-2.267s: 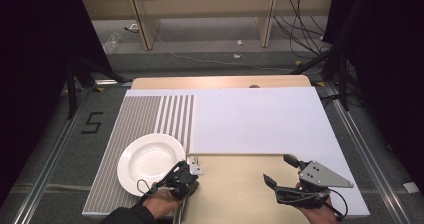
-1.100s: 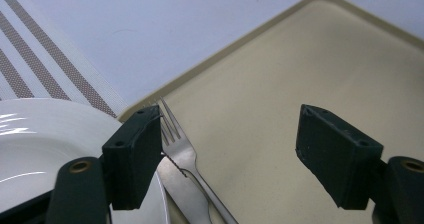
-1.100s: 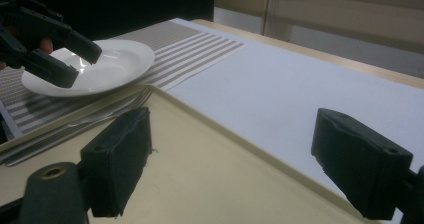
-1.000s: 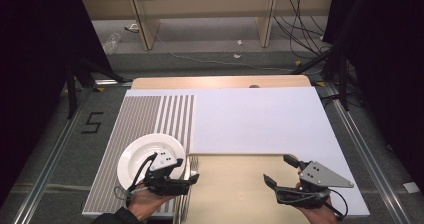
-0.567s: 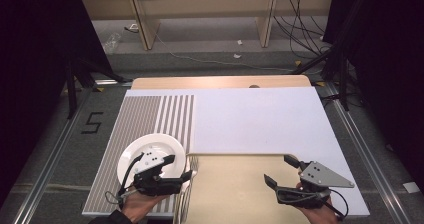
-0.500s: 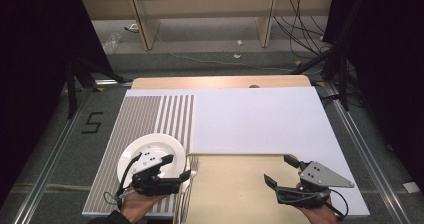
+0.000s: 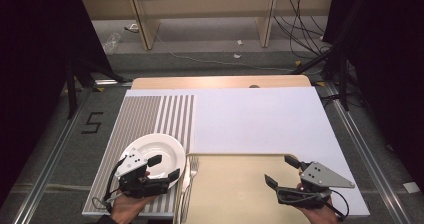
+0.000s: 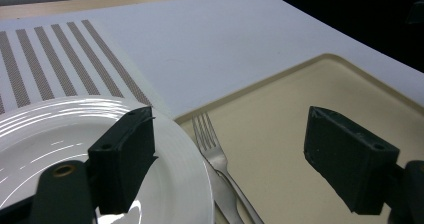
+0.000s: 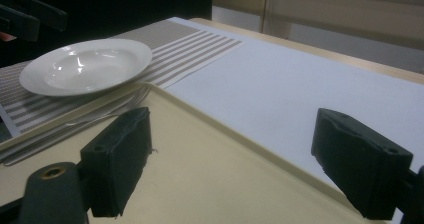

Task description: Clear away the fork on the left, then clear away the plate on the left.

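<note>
A white plate (image 7: 159, 153) rests on the striped mat (image 7: 150, 115) at the near left. A silver fork (image 7: 193, 170) lies along the left edge of the beige tray (image 7: 235, 196), tines pointing away; a second piece of cutlery (image 7: 184, 188) lies beside it. My left gripper (image 7: 164, 168) hovers over the plate's near rim, just left of the fork. Its jaws have just been opening and stand wide, nothing between them. In the left gripper view the plate (image 8: 55, 134) and fork (image 8: 212, 146) sit ahead of the left gripper (image 8: 230, 134). My right gripper (image 7: 280, 170) is open above the tray's right part.
A white board (image 7: 255, 116) covers the tabletop behind the tray, with the wooden table edge (image 7: 220, 81) beyond it. The right gripper view shows the plate (image 9: 85, 64), the fork (image 9: 100, 115) and the tray (image 9: 210, 169). Cables lie on the floor behind.
The left gripper has drawn back leftward from the fork at the tray's edge to over the plate's near rim, leaving the fork lying there. The right gripper has stayed put.
</note>
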`<move>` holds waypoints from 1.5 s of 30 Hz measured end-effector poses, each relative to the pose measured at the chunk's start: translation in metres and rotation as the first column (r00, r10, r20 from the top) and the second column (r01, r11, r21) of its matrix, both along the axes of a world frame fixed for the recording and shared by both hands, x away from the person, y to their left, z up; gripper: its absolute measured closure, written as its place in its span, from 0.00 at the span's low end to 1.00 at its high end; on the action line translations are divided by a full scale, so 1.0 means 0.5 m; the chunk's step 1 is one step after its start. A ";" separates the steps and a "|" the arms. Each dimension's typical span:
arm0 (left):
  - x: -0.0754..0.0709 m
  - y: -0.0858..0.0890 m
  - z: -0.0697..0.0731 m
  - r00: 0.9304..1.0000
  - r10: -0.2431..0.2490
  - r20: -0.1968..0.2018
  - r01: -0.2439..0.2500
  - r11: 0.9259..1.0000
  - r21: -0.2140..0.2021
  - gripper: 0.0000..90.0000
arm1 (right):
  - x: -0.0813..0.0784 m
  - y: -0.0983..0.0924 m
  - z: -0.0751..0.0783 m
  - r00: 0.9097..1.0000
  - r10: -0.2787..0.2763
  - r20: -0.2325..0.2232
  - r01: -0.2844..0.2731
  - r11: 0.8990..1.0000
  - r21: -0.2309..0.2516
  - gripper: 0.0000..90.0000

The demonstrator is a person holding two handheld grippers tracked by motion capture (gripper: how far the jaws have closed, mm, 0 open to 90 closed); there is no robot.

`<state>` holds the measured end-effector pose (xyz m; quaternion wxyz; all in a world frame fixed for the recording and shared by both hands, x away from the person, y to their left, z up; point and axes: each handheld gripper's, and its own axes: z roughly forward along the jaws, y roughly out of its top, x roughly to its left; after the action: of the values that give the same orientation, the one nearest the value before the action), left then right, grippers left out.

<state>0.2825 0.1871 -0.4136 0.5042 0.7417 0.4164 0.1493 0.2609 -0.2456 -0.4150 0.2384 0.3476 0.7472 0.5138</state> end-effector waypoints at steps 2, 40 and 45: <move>-0.004 0.007 0.001 1.000 0.001 -0.008 -0.002 1.000 -0.025 0.22 | 0.000 0.000 0.000 1.000 0.000 0.000 0.000 1.000 -0.002 0.19; -0.015 0.128 -0.027 0.926 0.329 -0.184 -0.352 0.930 -0.108 0.22 | -0.004 0.003 0.001 1.000 -0.001 0.005 0.001 1.000 -0.009 0.19; -0.026 0.146 -0.034 0.891 0.391 -0.232 -0.431 0.888 -0.159 0.22 | -0.004 0.003 0.000 1.000 -0.005 0.004 0.005 1.000 -0.009 0.19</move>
<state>0.2697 0.2603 -0.4307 0.4922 0.5907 0.6246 0.1364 0.2591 -0.2441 -0.4150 0.2424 0.3474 0.7483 0.5105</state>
